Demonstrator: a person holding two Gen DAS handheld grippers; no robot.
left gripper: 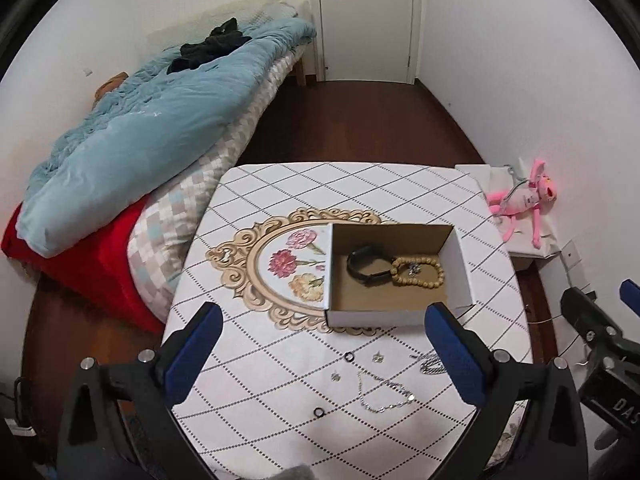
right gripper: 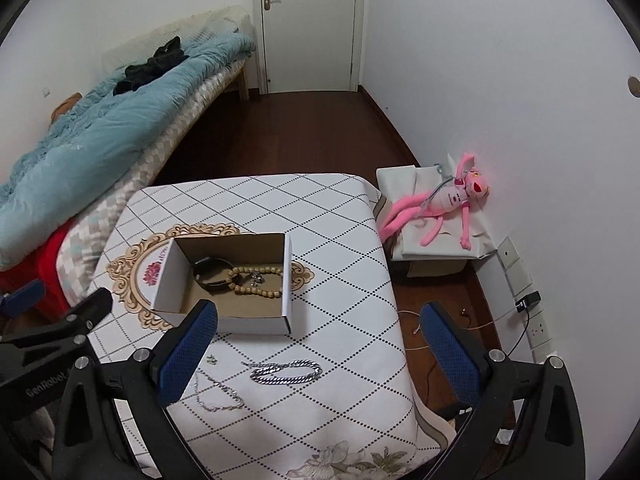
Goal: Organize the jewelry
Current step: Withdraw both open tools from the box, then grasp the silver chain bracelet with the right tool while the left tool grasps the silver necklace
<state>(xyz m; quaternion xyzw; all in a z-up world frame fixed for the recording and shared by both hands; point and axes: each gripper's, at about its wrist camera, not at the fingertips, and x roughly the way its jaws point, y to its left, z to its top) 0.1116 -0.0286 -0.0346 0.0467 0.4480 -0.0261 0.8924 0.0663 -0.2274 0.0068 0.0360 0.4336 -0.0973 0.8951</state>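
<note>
**Inspector:** Status of the sorting?

**Assistant:** Partly done, in my judgement. The cardboard box (left gripper: 394,274) sits at centre frame in the left wrist view, holding a black watch (left gripper: 366,266), a beaded bracelet (left gripper: 418,272) and a small silver piece among the beads. Loose items lie on the table (left gripper: 280,184) below the box.

**Inspector:** List them, left to right.

**Assistant:** At lower centre: a dark ring (left gripper: 319,412), a small stud (left gripper: 335,377), a second ring (left gripper: 349,357), a thin silver necklace (left gripper: 384,394), another stud (left gripper: 377,357). In the right wrist view, a heavy silver chain bracelet (right gripper: 286,373) lies lower centre.

**Inspector:** Grippers?

**Assistant:** The left gripper (left gripper: 322,354) has jaws spread wide, holding nothing, above the loose pieces. The right gripper (right gripper: 316,352) is likewise spread and empty, with the chain bracelet between its fingers in frame.

**Inspector:** Next move?

**Assistant:** Probably a descent onto one piece and a flat pinch against the cloth. The rings and studs are small and need precise closure.

**Inspector:** Clearances?

**Assistant:** Open cloth surrounds the items. The table's right edge is near the chain bracelet, with floor and cables beyond. The box's near wall must be cleared on transfer.
</note>
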